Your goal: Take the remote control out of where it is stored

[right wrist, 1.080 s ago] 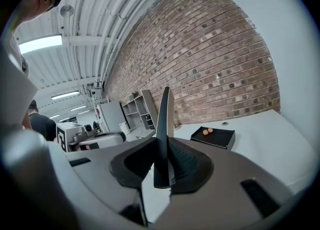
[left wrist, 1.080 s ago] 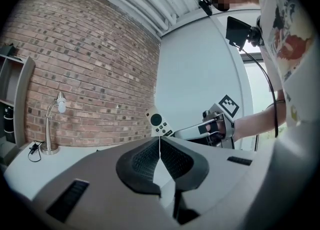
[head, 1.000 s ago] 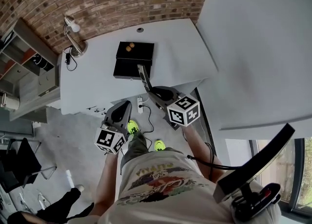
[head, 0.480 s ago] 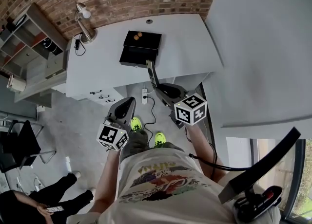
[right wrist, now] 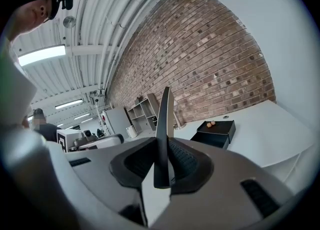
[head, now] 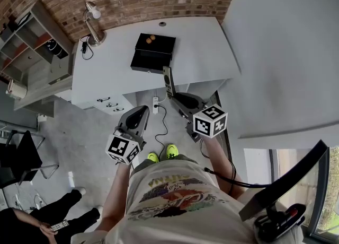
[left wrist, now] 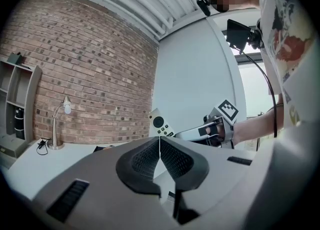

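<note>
The remote control [head: 168,80], slim and grey with a dark round pad, sticks out of my right gripper [head: 174,97], which is shut on its lower end. It hangs in the air just off the white table's front edge [head: 201,81], near the black storage box [head: 153,52], whose lower tray stands pulled out. In the right gripper view the remote [right wrist: 163,124] shows edge-on between the pads. My left gripper [head: 142,110] hovers lower left over the floor, shut and empty. In the left gripper view its pads [left wrist: 172,160] meet, and the remote [left wrist: 160,123] is seen beyond them.
Two small orange balls [head: 150,38] lie on the box lid. A desk lamp [head: 93,23] stands at the table's back left, with shelves [head: 32,33] further left. A power strip [head: 155,104] lies on the floor. Another person [head: 50,221] sits lower left.
The right gripper with the remote has drawn slightly back from the box toward me. The view has shifted and my feet have stepped back. The left gripper stays shut.
</note>
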The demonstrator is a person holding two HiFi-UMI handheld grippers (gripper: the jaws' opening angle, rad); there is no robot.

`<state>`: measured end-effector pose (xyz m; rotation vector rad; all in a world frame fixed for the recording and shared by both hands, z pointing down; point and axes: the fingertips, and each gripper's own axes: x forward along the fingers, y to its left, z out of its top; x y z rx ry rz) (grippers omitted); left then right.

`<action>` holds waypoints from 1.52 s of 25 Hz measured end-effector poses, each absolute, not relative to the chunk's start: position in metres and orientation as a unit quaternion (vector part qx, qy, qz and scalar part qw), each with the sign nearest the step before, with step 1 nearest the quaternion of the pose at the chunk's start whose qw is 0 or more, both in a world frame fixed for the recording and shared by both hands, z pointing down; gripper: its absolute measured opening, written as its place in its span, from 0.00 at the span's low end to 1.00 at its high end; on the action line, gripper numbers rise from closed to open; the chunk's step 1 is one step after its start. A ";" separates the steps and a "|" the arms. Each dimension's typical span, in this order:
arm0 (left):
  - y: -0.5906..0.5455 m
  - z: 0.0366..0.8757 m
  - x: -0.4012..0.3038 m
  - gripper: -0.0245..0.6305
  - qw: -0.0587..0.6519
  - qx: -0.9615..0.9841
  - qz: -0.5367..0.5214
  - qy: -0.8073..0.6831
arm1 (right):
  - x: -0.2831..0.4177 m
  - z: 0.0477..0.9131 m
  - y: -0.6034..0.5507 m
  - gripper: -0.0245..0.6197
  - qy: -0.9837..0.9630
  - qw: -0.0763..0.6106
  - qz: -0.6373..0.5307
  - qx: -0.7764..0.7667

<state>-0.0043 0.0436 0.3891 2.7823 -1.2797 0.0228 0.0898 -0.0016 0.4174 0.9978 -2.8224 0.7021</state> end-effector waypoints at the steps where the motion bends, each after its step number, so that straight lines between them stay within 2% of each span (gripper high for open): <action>1: 0.045 0.389 -0.005 0.05 0.039 0.909 0.008 -0.414 | 0.089 0.416 -0.001 0.17 -0.916 0.029 0.230 0.326; 16: 0.056 0.382 -0.023 0.05 0.030 0.924 0.006 -0.381 | 0.069 0.405 0.021 0.17 -0.903 -0.027 0.261 0.340; 38: 0.067 0.384 -0.036 0.05 0.029 0.932 0.006 -0.361 | 0.048 0.413 0.036 0.17 -0.898 -0.016 0.256 0.357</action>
